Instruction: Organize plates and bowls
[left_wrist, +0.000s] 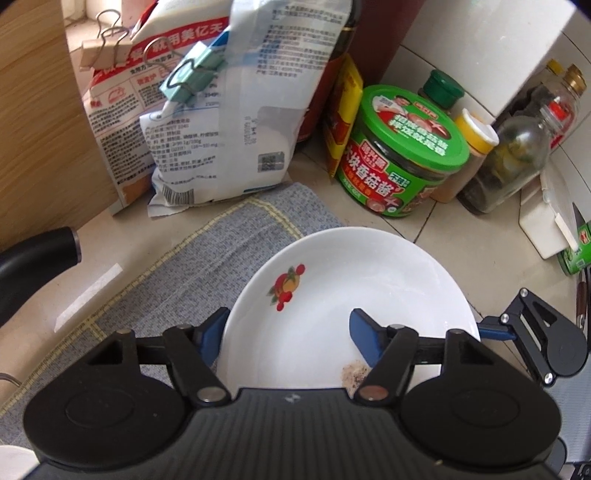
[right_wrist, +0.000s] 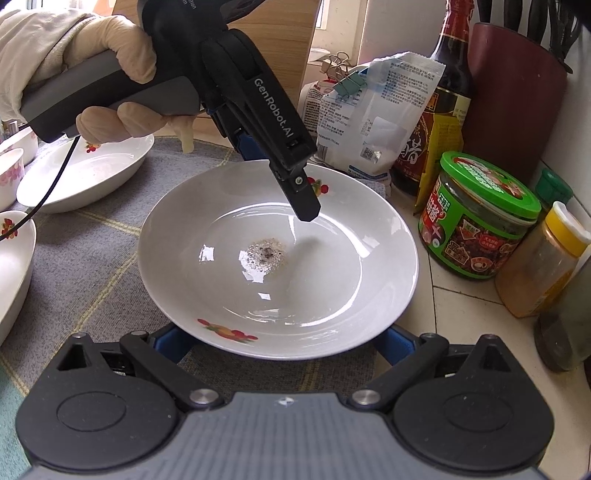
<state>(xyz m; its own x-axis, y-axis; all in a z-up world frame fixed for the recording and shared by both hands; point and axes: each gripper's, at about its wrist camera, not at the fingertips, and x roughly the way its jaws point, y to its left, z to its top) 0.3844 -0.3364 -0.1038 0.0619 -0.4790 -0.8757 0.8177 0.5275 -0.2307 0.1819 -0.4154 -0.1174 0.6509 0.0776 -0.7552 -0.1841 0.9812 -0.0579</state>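
1. White plate (right_wrist: 277, 258) sits on a grey mat (right_wrist: 92, 266) on the desk (right_wrist: 461, 314).
2. Left gripper (left_wrist: 288, 336) fingers pinch the plate's rim.
3. Right gripper (right_wrist: 280, 343) fingers reach under its near edge; I cannot tell if they squeeze.

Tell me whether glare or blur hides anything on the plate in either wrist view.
Right wrist view: sharp, with bright glare patches on the plate beside the residue, which is readable; the edges bow from the fisheye. Left wrist view: the plate is washed out and shows little relief; the bags behind are slightly soft.
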